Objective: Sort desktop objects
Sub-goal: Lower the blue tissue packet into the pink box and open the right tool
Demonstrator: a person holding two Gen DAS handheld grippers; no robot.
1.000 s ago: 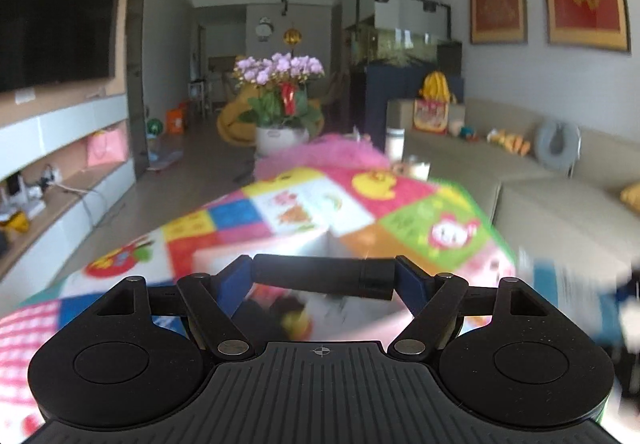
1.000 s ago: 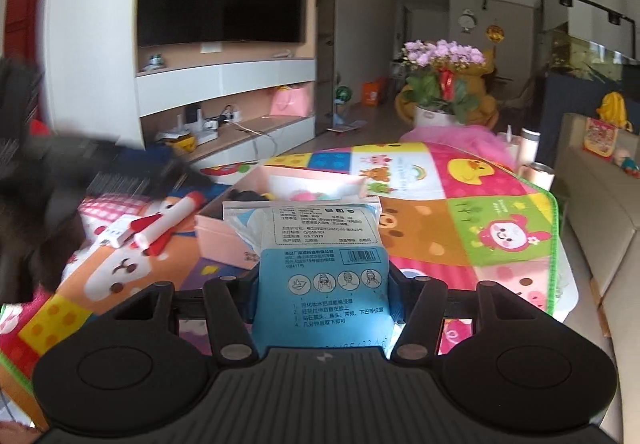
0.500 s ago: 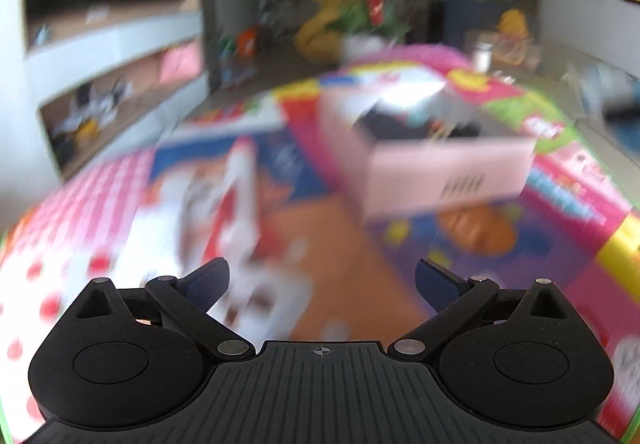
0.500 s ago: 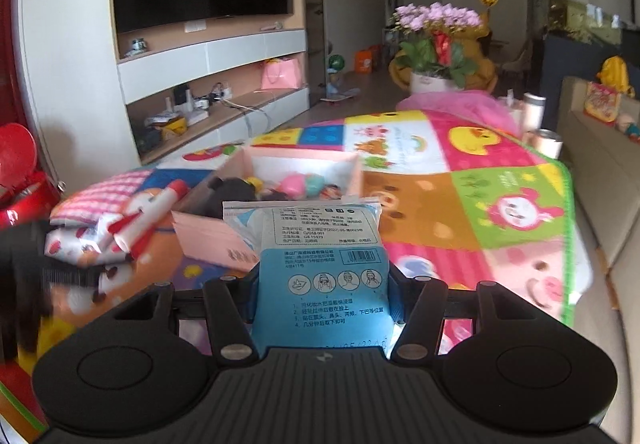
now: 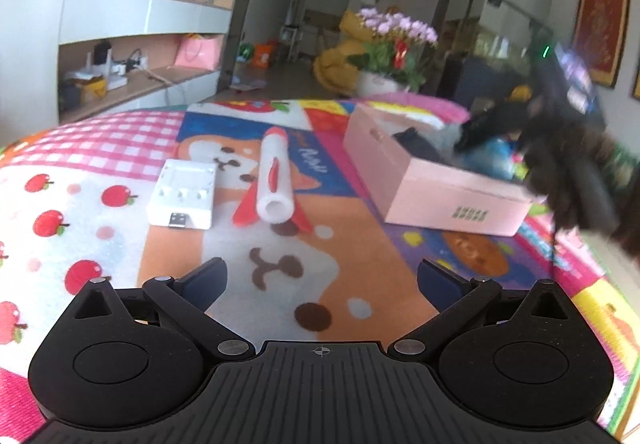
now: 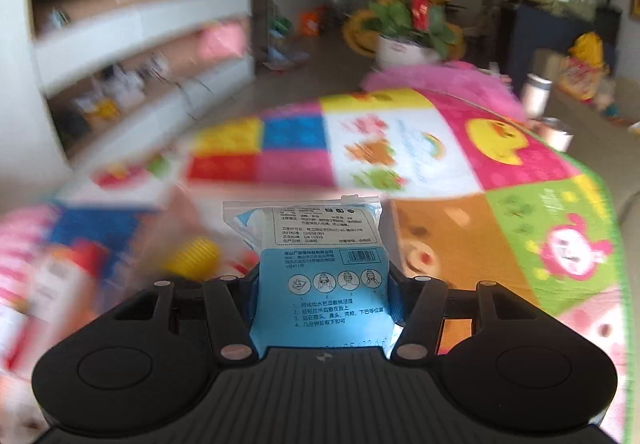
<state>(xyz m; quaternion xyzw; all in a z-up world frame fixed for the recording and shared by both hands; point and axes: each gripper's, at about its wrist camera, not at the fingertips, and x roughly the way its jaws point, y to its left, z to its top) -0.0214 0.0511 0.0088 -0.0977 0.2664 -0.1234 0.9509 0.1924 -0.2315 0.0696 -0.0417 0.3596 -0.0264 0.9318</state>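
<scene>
My left gripper (image 5: 320, 276) hung over the patchwork cartoon play mat (image 5: 360, 284) with its blue-padded jaws spread wide and nothing between them. Ahead of it on the mat lay a white foam toy rocket with red fins and a red nose (image 5: 274, 179), its open end toward me, and just to its left, not touching it, a flat white plastic charger case (image 5: 182, 199) with a small metal plug at its near edge. To the right of the rocket stood a pale pink cardboard box (image 5: 440, 191), open on top, with dark and blue items inside that I could not make out. A dark blurred shape (image 5: 576, 171) reached in over the box's far right corner; I took it for my other tool, but the smear hid its detail. My right gripper (image 6: 322, 280) was clamped on a light blue and clear plastic sachet printed with small face diagrams (image 6: 320, 268), which stood up between the fingers. That view was blurred, though I could see a yellow ribbed object (image 6: 194, 258) low on the left, and a white pot of purple flowers (image 6: 412, 15) beyond the mat.
</scene>
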